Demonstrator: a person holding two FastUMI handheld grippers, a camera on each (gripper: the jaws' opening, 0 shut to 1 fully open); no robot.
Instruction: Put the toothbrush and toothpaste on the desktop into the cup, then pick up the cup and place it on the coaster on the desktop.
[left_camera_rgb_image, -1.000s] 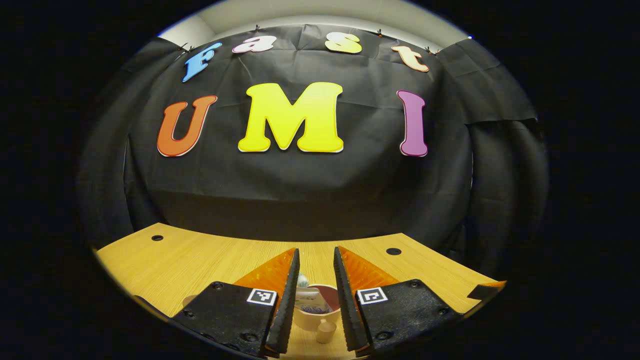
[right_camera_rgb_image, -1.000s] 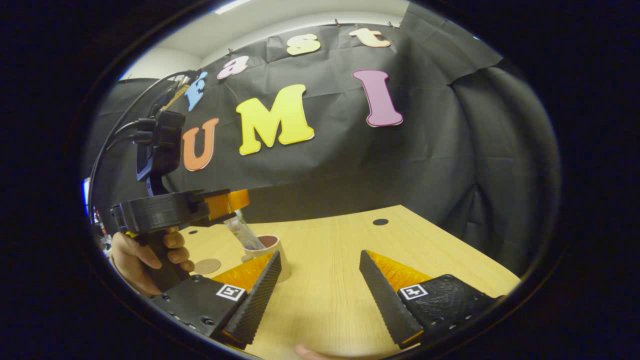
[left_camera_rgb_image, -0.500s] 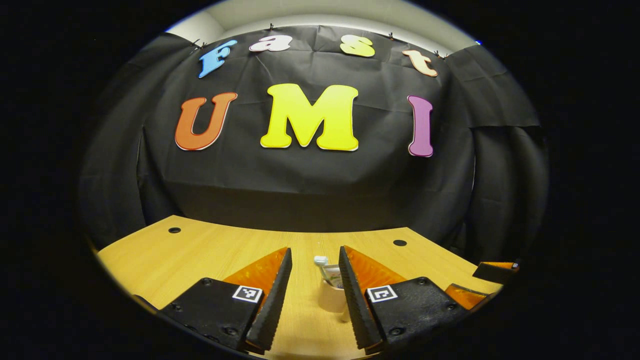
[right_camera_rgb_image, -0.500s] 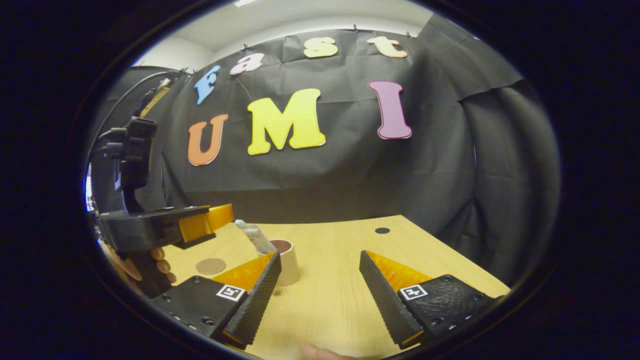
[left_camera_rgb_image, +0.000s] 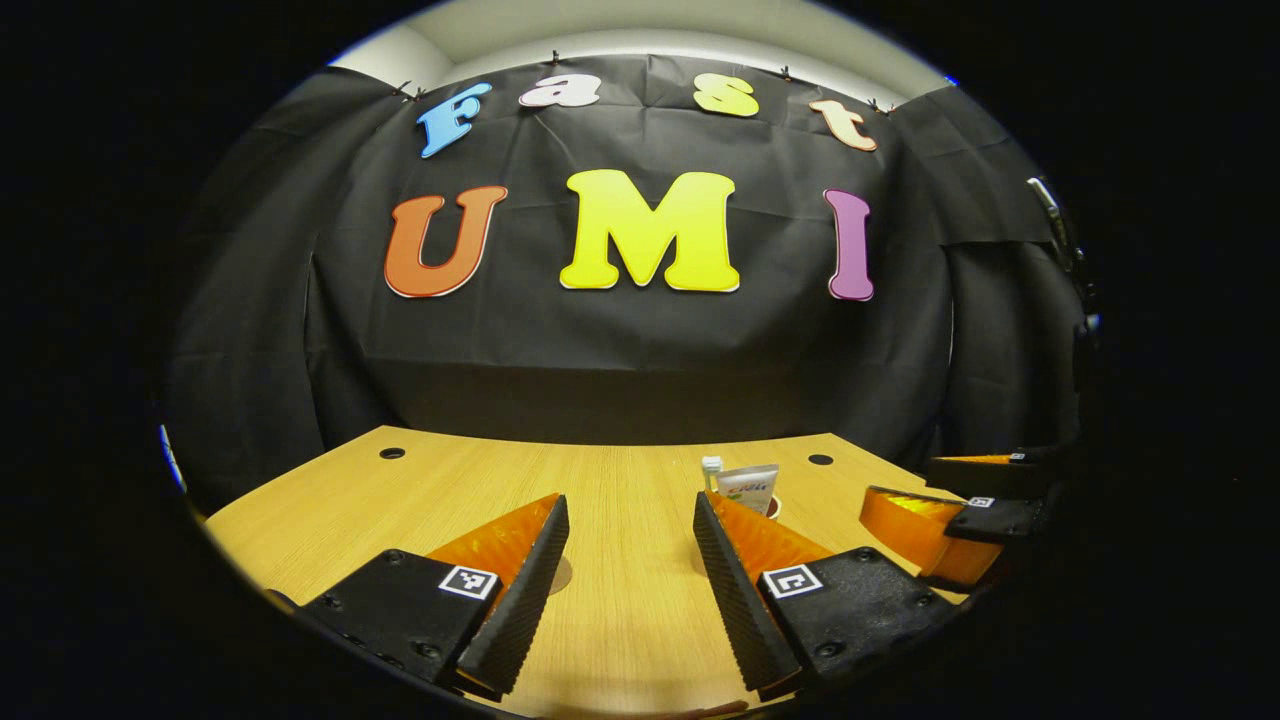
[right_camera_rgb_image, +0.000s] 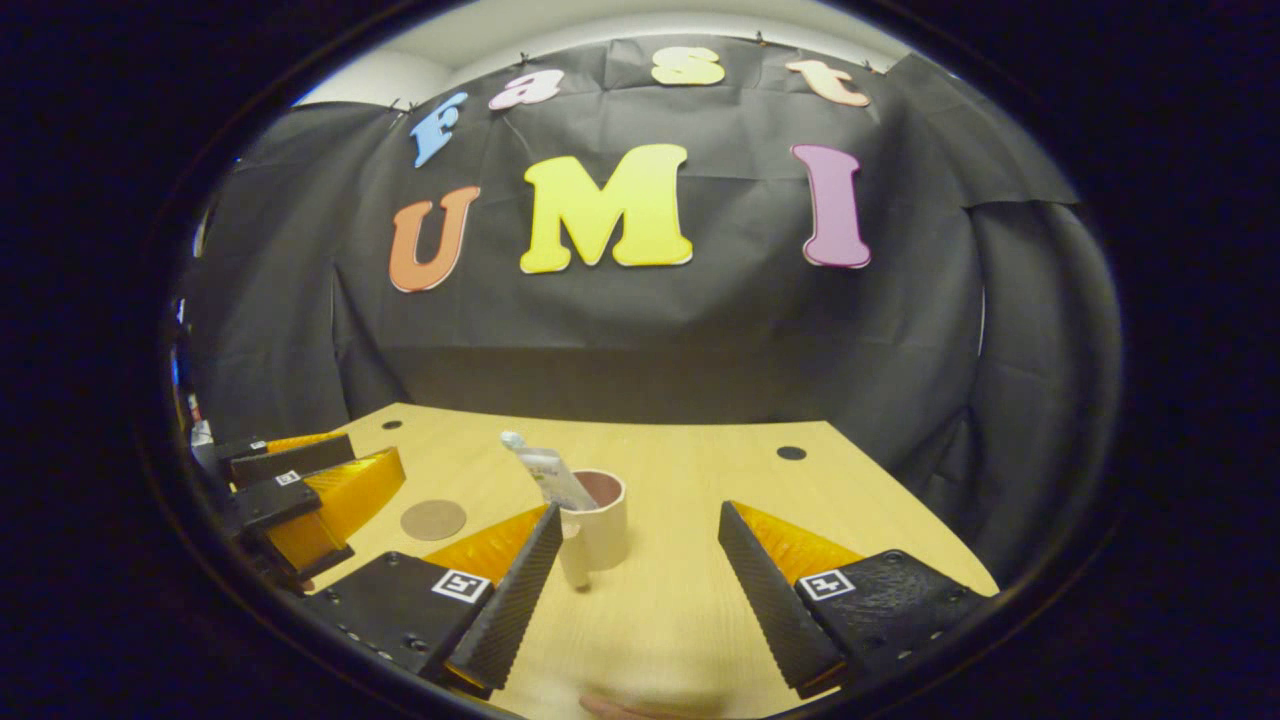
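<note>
Right gripper view: a toothpaste tube (right_camera_rgb_image: 545, 472) is seen leaning out of the cup (right_camera_rgb_image: 600, 520), the round coaster (right_camera_rgb_image: 433, 519) lying flat, well apart to its left.

Both the right gripper (right_camera_rgb_image: 640, 590) and left gripper (left_camera_rgb_image: 625, 590) are held with fingers spread, nothing pinched, above the wood-grain surface (right_camera_rgb_image: 680, 600). The smooth, pale, handled cup is judged ready for lifting; a toothbrush cannot be made out.
</note>
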